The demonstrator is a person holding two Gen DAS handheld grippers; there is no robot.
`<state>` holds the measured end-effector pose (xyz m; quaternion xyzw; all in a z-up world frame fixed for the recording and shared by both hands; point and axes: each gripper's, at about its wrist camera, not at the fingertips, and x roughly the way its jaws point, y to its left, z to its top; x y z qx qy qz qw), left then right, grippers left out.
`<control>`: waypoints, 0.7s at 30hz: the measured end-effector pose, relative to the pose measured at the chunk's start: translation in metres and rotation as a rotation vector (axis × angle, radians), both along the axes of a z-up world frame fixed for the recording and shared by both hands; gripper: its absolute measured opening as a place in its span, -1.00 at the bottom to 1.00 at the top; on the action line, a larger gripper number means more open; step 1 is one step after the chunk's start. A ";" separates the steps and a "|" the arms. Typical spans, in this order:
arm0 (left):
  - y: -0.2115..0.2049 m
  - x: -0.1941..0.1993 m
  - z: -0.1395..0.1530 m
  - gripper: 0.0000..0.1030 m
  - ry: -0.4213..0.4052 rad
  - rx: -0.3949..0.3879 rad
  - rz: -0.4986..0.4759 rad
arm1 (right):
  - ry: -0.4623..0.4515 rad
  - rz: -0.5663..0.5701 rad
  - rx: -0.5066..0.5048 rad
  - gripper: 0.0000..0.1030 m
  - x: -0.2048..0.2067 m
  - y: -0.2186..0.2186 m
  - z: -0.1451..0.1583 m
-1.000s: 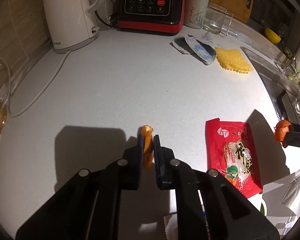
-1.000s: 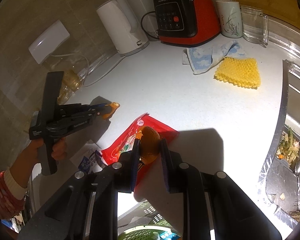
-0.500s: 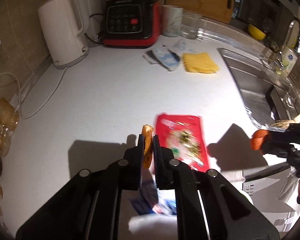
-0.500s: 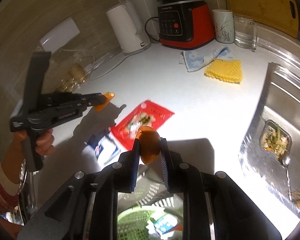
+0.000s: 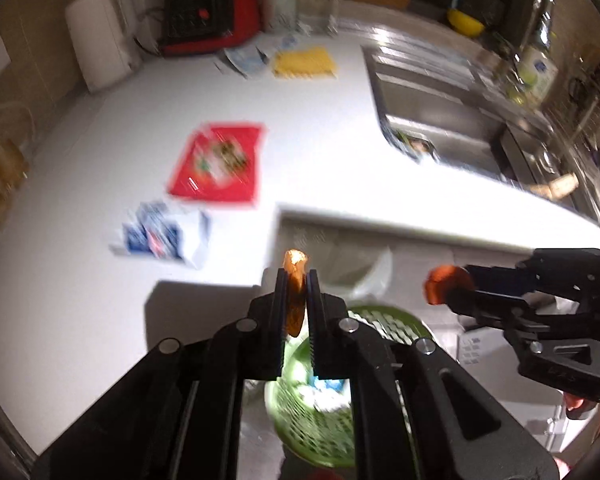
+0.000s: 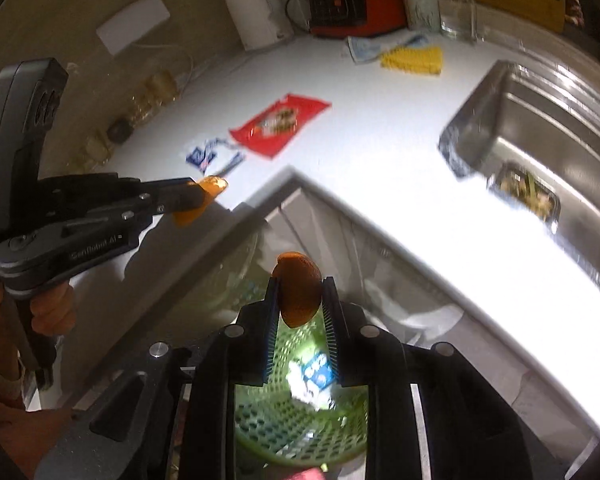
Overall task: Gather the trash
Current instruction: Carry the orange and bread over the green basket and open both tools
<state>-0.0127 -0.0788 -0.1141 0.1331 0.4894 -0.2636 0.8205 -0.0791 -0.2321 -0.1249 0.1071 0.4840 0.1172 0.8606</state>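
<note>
My left gripper is shut on a thin strip of orange peel and hangs past the counter's front corner, above a green mesh basket on the floor. My right gripper is shut on a rounder piece of orange peel, right over the same basket, which holds a blue-and-white wrapper. Each view shows the other gripper from the side: the right gripper and the left gripper. A red snack wrapper and a blue-and-white wrapper lie on the white counter.
A white kettle, a red-and-black appliance, a blue cloth and a yellow cloth stand at the counter's back. The steel sink with scraps in its strainer is to the right. A hand grips the left tool.
Both grippers have drawn back from the counter with their peel pieces and now hang over the green basket. The wrappers on the counter have stayed put.
</note>
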 end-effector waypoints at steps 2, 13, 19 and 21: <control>-0.003 -0.018 -0.012 -0.83 0.025 0.002 -0.002 | 0.023 0.006 -0.003 -0.55 -0.014 0.002 -0.008; -0.007 -0.074 -0.052 -0.83 0.088 0.039 0.014 | 0.091 0.065 -0.042 -0.55 -0.062 0.018 -0.036; -0.009 -0.082 -0.064 -0.80 0.127 0.051 0.021 | 0.098 0.071 -0.048 -0.55 -0.070 0.015 -0.040; -0.009 -0.083 -0.066 -0.64 0.134 0.056 0.027 | 0.097 0.071 -0.050 -0.55 -0.070 0.013 -0.040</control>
